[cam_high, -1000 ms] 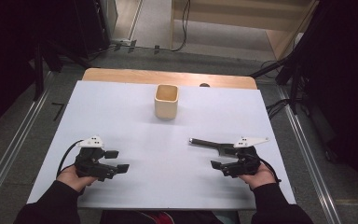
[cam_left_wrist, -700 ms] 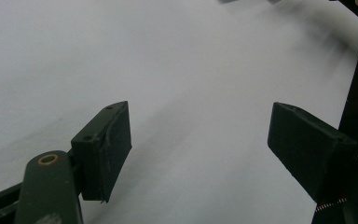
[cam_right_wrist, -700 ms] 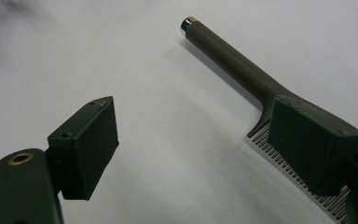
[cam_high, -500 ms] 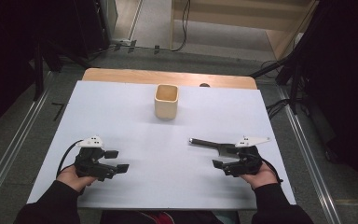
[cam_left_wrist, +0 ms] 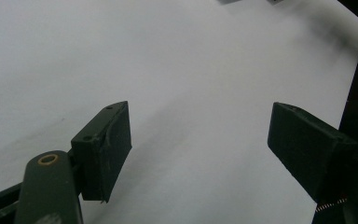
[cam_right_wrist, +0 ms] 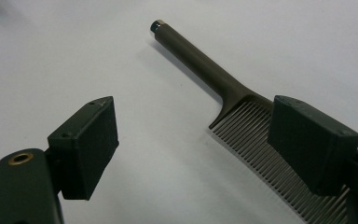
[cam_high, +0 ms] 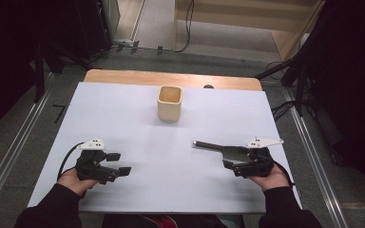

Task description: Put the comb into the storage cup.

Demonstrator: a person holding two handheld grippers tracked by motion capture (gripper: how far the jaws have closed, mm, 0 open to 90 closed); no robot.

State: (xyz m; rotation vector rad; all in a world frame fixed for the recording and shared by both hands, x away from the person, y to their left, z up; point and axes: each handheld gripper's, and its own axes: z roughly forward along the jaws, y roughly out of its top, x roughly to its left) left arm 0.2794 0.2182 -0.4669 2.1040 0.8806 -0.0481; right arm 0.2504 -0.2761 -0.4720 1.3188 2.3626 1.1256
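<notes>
- White sheeting covers the surface (cam_high: 171,142), and we see bare wood along its far edge.
- We hold the left gripper (cam_high: 116,164) near the front left corner, low over the surface; its jaws stand wide apart with nothing between them, as the left gripper view (cam_left_wrist: 198,140) confirms.
- We hold the right gripper (cam_high: 233,164) near the front right corner, its jaws also spread apart and clamping nothing.
- Beside it lies a dark comb (cam_high: 218,148), flat on the surface, its thin handle pointing toward the left edge and its toothed end next to the right gripper.
- In the right gripper view, the comb (cam_right_wrist: 233,107) has its teeth running under one jaw of the right gripper (cam_right_wrist: 193,135), while the other jaw sits well apart from it; we cannot tell whether that jaw touches the teeth.
- A pale, squarish cup (cam_high: 169,102) stands upright near the middle of the far edge, well apart from both grippers, its opening facing up.
</notes>
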